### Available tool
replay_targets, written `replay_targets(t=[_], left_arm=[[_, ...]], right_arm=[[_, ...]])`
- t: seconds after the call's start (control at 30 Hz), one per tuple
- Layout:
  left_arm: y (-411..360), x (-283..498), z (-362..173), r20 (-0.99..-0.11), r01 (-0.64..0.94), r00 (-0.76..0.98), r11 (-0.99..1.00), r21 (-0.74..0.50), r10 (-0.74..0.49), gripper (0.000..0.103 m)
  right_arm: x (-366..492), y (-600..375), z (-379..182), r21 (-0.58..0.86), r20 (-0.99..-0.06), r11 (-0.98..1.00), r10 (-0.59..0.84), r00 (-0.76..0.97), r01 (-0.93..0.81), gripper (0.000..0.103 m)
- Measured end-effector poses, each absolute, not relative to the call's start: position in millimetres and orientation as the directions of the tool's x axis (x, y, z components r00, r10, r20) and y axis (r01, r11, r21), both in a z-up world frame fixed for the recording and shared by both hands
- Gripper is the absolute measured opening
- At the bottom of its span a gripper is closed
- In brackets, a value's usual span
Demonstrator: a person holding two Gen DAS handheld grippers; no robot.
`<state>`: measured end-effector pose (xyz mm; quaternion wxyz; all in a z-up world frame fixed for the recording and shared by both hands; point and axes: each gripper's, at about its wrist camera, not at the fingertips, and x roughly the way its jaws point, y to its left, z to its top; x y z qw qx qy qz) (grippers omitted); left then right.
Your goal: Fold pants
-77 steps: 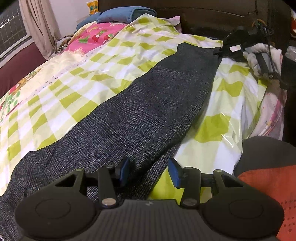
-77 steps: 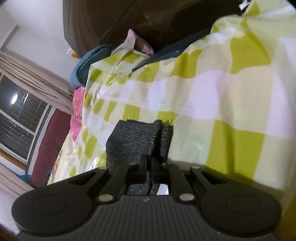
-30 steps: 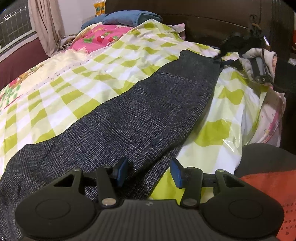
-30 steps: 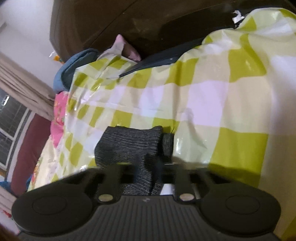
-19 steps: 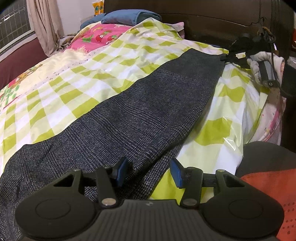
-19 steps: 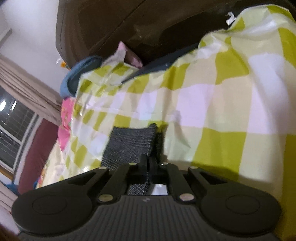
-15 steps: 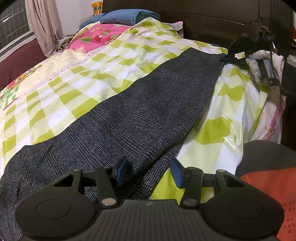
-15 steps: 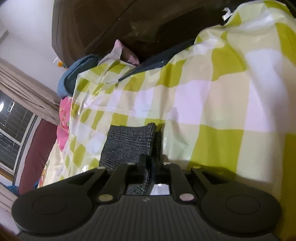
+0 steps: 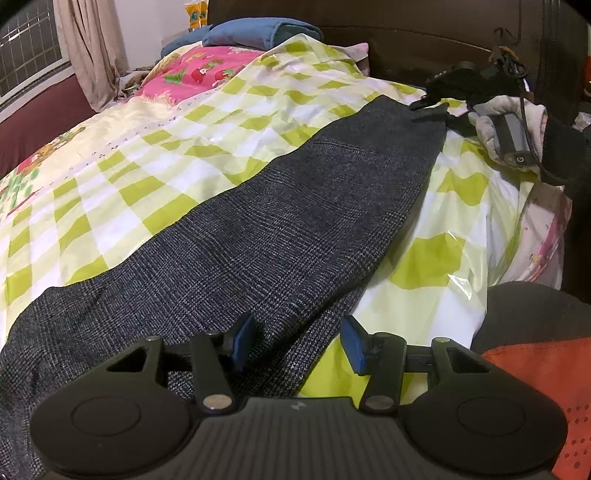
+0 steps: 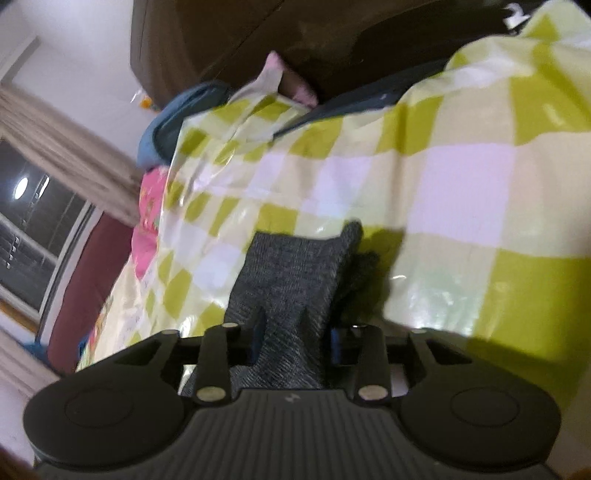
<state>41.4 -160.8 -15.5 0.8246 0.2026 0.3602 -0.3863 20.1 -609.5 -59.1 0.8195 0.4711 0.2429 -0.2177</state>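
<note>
Dark grey pants [image 9: 280, 221] lie stretched along a bed covered by a green-and-white checked sheet [image 9: 229, 122]. My left gripper [image 9: 297, 343] is open, its blue pads astride the near edge of the pants. My right gripper [image 9: 430, 107] is at the far hem, held by a gloved hand. In the right wrist view, the right gripper [image 10: 293, 347] has its fingers spread apart, and the pants hem [image 10: 295, 273] lies loose between them.
A dark wooden headboard [image 9: 424, 40] stands behind the bed. A blue pillow [image 9: 255, 33] and a pink floral quilt [image 9: 195, 74] lie at the far left. A window with a curtain [image 9: 88, 48] is on the left. An orange garment [image 9: 546, 384] is at the near right.
The right gripper has opened; its fingers were shut on the pants hem before and now stand apart. The left gripper has stayed open in the same place.
</note>
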Motion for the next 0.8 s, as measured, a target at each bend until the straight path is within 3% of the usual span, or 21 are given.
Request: replay_targets(t=[0.07, 0.17, 0.2, 0.37, 0.47, 0.63, 0.8], left_arm=[[-163, 41, -15, -0.754, 0.785, 0.444, 0.616, 0.066, -0.485, 0.064], [-165, 41, -13, -0.757, 0.781, 0.447, 0.621, 0.069, -0.477, 0.064], [-165, 41, -13, -0.757, 0.778, 0.447, 0.625, 0.066, -0.477, 0.064], [-166, 41, -5, -0.754, 0.77, 0.463, 0.632, 0.082, -0.466, 0.064], [-169, 37, 1, -0.74, 0.782, 0.465, 0.618, 0.085, -0.486, 0.064], [-179, 35, -9, -0.763, 0.802, 0.406, 0.597, 0.034, -0.503, 0.065], [-155, 33, -5, -0.765, 0.77, 0.438, 0.636, 0.049, -0.472, 0.065]], right_arm=[[22, -618, -71, 0.703, -0.595, 0.418, -0.097, 0.798, 0.575, 0.022], [20, -623, -73, 0.746, -0.566, 0.387, -0.059, 0.822, 0.542, 0.021], [20, -622, -70, 0.731, -0.579, 0.407, -0.055, 0.813, 0.548, 0.006], [-13, -634, -48, 0.797, -0.494, 0.351, -0.092, 0.865, 0.492, 0.006], [-30, -645, -35, 0.765, -0.5, 0.379, -0.161, 0.851, 0.521, 0.006], [-28, -655, -51, 0.607, -0.652, 0.441, -0.2, 0.731, 0.661, 0.006], [-32, -635, -10, 0.505, -0.661, 0.56, -0.238, 0.711, 0.657, 0.028]])
